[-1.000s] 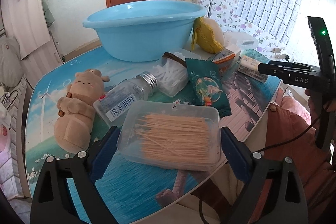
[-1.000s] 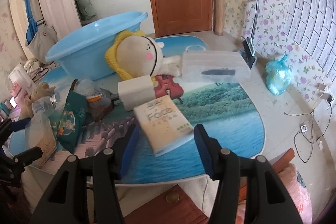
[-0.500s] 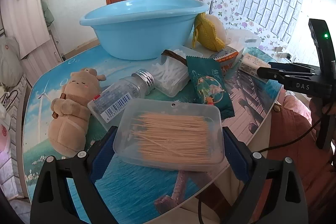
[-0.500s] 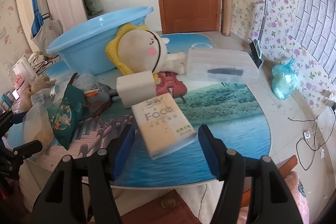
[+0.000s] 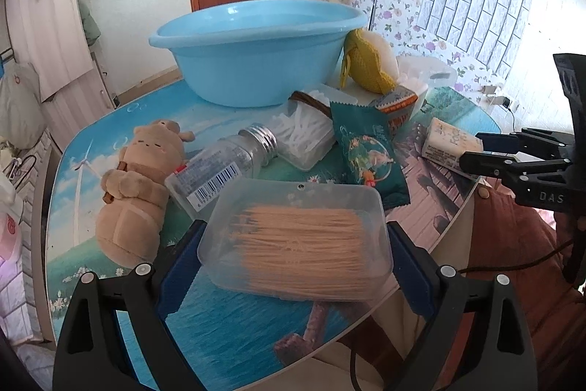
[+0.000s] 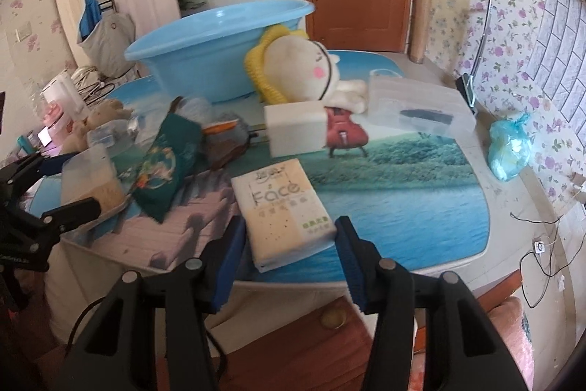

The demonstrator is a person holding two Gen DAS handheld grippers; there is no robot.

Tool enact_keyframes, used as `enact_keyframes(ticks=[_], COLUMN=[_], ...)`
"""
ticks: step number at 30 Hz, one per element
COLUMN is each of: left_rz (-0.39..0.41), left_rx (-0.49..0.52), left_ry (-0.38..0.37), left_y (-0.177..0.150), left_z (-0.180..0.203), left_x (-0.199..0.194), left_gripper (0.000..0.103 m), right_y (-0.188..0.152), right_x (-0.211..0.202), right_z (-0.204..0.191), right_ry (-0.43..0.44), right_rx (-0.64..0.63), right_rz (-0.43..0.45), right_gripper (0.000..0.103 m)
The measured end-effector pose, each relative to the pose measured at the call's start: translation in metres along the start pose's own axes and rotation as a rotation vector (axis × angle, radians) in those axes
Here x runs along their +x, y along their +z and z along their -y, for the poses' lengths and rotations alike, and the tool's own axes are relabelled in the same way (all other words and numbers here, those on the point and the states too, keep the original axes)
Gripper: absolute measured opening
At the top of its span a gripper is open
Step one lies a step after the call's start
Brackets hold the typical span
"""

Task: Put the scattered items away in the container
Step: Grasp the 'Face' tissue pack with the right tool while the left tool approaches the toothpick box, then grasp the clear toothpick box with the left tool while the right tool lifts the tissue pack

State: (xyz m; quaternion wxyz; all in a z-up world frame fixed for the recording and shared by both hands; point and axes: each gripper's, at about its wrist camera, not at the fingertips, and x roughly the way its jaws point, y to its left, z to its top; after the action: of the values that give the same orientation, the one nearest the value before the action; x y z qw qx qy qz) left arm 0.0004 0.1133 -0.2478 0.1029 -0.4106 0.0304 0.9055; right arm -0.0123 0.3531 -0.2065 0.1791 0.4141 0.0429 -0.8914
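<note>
A clear plastic box of toothpicks sits between the blue pads of my left gripper, which is shut on its two short ends near the table's front edge. The light-blue basin stands at the back of the table. My right gripper straddles the near end of a cream tissue pack lying at the table's edge. Its jaws are closing, and both pads touch the pack's long sides. The left wrist view also shows the right gripper at the pack.
Between the grippers and the basin lie a brown plush bear, a clear bottle, a box of cotton swabs and a green packet. A yellow-maned plush, a white block and a clear case lie further right.
The right gripper's jaws widened, then narrowed onto the tissue pack, and the gripper rolled a little. The left gripper and its toothpick box have hardly moved.
</note>
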Motion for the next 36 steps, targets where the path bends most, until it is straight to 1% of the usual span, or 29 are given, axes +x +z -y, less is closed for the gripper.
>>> enact_keyframes(ticks=[6, 11, 14, 17, 19, 24, 29, 34, 36], left_rz=[-0.005, -0.007, -0.012, -0.034, -0.029, -0.031, -0.013, 0.009, 0.013], left_rx=[0.011, 0.018, 0.021, 0.015, 0.004, 0.002, 0.003, -0.011, -0.014], left_ry=[0.002, 0.011, 0.013, 0.010, 0.003, 0.001, -0.013, -0.012, -0.009], left_y=[-0.001, -0.001, -0.002, -0.003, -0.004, -0.006, -0.004, 0.001, 0.003], left_z=[0.002, 0.004, 0.005, 0.004, 0.003, 0.004, 0.005, 0.002, 0.002], left_x=[0.003, 0.006, 0.010, 0.018, 0.019, 0.018, 0.010, 0.000, -0.002], left_gripper=[0.094, 0.094, 0.094, 0.094, 0.095, 0.094, 0.094, 0.094, 0.094], right_y=[-0.004, -0.004, -0.006, -0.008, -0.009, -0.008, -0.004, -0.002, -0.002], right_x=[-0.002, 0.000, 0.001, -0.001, 0.000, 0.002, 0.004, 0.007, 0.005], right_z=[-0.010, -0.014, -0.020, -0.029, -0.032, -0.026, -0.031, -0.029, -0.029], right_ry=[0.023, 0.025, 0.038, 0.060, 0.049, 0.043, 0.025, 0.031, 0.035], right_rx=[-0.015, -0.028, -0.044, -0.074, -0.092, -0.043, -0.050, -0.033, -0.031], right_rz=[-0.018, -0.038, -0.059, -0.063, -0.067, -0.078, -0.070, -0.076, -0.061], right_gripper=[0.051, 0.051, 0.051, 0.051, 0.051, 0.051, 0.052, 0.052, 0.051])
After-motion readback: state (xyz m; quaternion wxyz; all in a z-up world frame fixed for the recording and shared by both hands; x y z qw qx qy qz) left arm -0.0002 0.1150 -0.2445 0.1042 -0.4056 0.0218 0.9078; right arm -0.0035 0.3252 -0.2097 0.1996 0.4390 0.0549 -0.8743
